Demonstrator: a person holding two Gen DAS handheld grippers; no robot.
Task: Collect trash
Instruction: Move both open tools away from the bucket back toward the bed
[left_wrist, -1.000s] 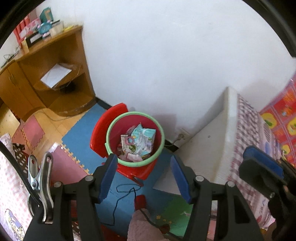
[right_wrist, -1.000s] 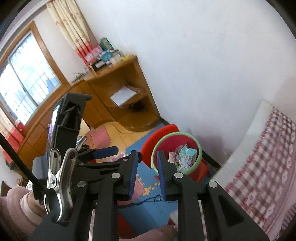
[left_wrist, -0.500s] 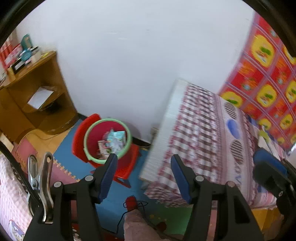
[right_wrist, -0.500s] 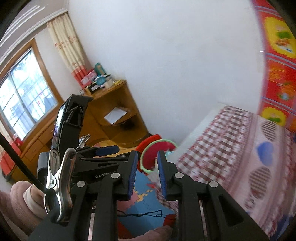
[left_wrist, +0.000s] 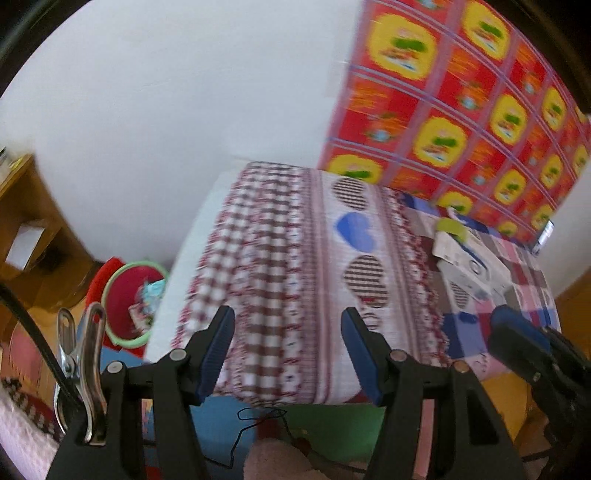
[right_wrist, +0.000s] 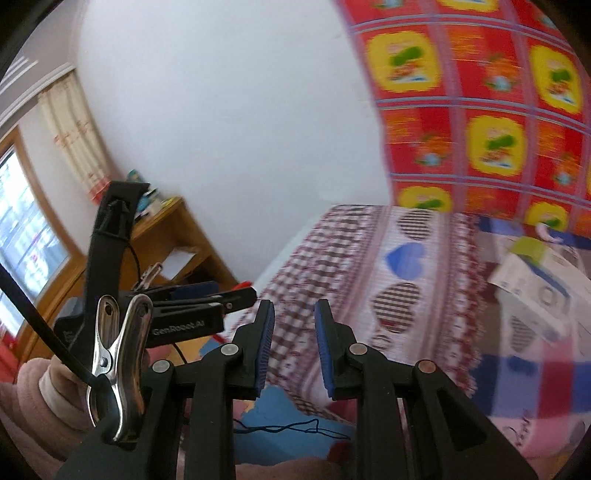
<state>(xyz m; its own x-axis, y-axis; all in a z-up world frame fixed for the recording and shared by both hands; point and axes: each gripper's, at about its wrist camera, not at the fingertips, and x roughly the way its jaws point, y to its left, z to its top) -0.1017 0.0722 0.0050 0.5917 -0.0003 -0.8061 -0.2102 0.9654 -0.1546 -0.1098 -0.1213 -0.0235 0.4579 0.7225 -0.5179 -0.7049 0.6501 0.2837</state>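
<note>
"GenRobot.AI", seemingly, on left gripper (right_wrist: 192, 295)

Two wrist fisheyes, each looking forward and down along its claw from above the floor, apparently mid-room, sharing the checked bed (left_wrist: 295, 266) (right_wrist: 369, 280), white wall and wooden shelf unit (left_wrist: 22, 229) (right_wrist: 177, 251).

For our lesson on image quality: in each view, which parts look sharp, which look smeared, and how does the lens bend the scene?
Left wrist view: the left hand-held gripper is sharp, while the bed and bin are motion-smeared. Right wrist view: the right hand-held gripper is crisp, the red poster blurred. Both views: fisheye curving, dark corners.
</note>
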